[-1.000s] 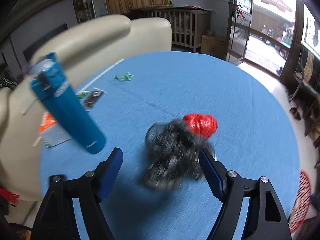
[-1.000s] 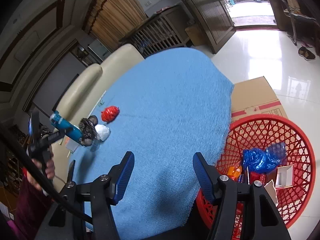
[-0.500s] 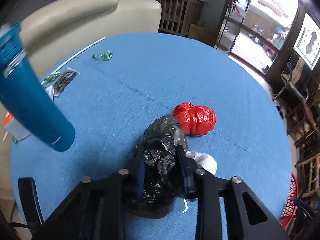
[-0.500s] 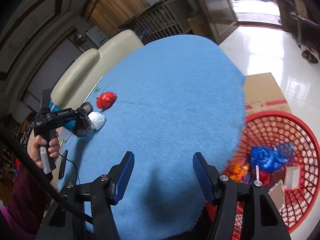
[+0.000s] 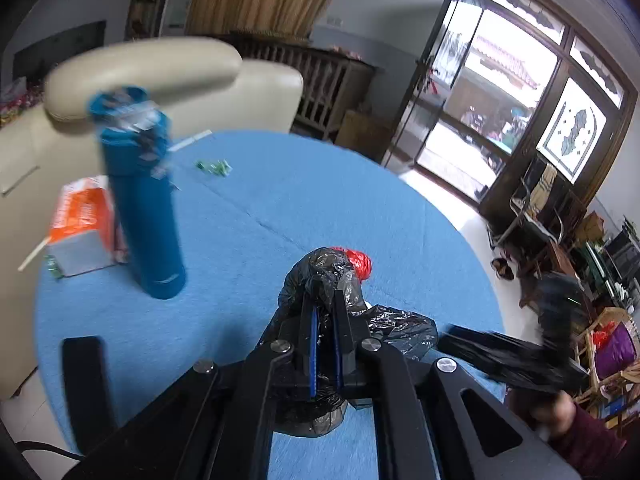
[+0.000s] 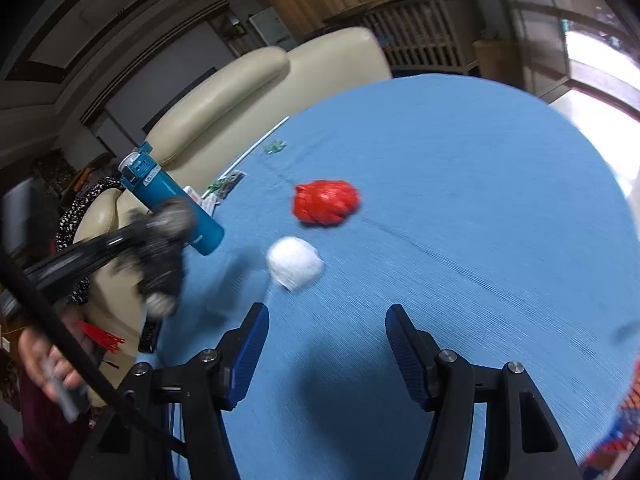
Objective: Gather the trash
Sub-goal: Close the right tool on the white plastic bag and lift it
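Note:
My left gripper [image 5: 324, 304] is shut on a crumpled black plastic bag [image 5: 400, 328], which bulges around both fingers and hangs a little above the blue tablecloth [image 5: 248, 272]. Behind the bag peeks a red bag [image 5: 360, 262]. In the right wrist view the red bag [image 6: 326, 202] and a white crumpled ball [image 6: 296, 262] lie on the cloth ahead of my right gripper [image 6: 324, 340]. That gripper is open and empty, just short of the white ball. At the left of that view the black bag [image 6: 160, 256] shows as a blur in the left gripper.
A tall blue bottle [image 5: 140, 208] stands at the table's left, next to an orange and white box [image 5: 80, 224]. A green wrapper [image 5: 214, 166] and a white stick [image 6: 256, 146] lie at the far side. A cream sofa [image 6: 240, 92] stands behind. A red basket's blurred rim [image 6: 624, 420] shows at the lower right.
The left jaws closed on the black bag and drew it up and away from the red and white pieces. The right gripper swung from the basket toward the trash on the table.

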Demonstrator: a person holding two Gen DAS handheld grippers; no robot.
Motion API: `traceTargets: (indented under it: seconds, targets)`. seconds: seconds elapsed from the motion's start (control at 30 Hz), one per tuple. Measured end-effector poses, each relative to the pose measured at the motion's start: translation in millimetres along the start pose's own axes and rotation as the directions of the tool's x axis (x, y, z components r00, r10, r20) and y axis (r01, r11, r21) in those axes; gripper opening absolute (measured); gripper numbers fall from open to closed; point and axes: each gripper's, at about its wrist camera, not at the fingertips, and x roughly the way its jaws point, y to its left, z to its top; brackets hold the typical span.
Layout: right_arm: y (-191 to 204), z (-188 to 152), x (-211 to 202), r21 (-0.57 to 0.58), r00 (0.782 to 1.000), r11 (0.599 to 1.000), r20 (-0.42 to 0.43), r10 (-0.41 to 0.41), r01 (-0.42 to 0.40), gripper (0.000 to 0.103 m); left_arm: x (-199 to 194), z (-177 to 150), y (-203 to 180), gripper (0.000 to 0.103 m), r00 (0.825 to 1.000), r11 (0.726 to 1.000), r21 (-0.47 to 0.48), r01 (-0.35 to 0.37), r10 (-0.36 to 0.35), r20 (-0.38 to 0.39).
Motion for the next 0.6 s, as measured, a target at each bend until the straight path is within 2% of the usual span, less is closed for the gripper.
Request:
traceTargets:
  seconds: [0.17,0.27,0.3,0.33,0.37,0.47,0.6]
  targets:
    - [12.0,25.4,54.8,0.046,0.998,0.998,-0.043,0.052,-0.050,0.065,-31.2,-16.1,6.2,0.007,0.998,0.999,-0.004,-0.046,0.046,0.032]
    - [18.1,33.7,86.5,0.073,0.996,0.997,-0.085,0.030,-0.024,0.062,-37.5,-26.5,6.1,0.007,0.995,0.996,0.006,-0.088,0.087,0.038]
    - [18.6,34.1,98.4,0.083,0.994,0.997,-0.110,0.008,0.002,0.058,-37.9,-29.8,5.7,0.007,0.996,0.996,0.006,-0.087,0.086,0.037]
    - [18.8,34.1,106.4,0.089,0.992,0.996,-0.126,0.001,0.010,0.041,-35.1,-31.1,4.4,0.007,0.996,0.996,0.006,-0.086,0.085,0.035]
    - [19.8,32.9,111.3,0.086,0.991,0.996,-0.131,-0.002,0.013,0.038,-33.9,-33.1,3.4,0.007,0.996,0.996,0.006,-0.084,0.084,0.034]
    - [24.2,27.2,102.6,0.042,0.994,0.999,-0.105,-0.022,0.027,0.034,-28.2,-35.6,-1.5,0.007,0.998,0.998,0.008,-0.065,0.064,0.025]
    - [19.1,19.0,66.5,0.046,0.999,0.999,-0.042,-0.016,0.018,0.034,-29.4,-39.6,-11.4,0.007,0.999,0.999,0.014,-0.036,0.036,0.022]
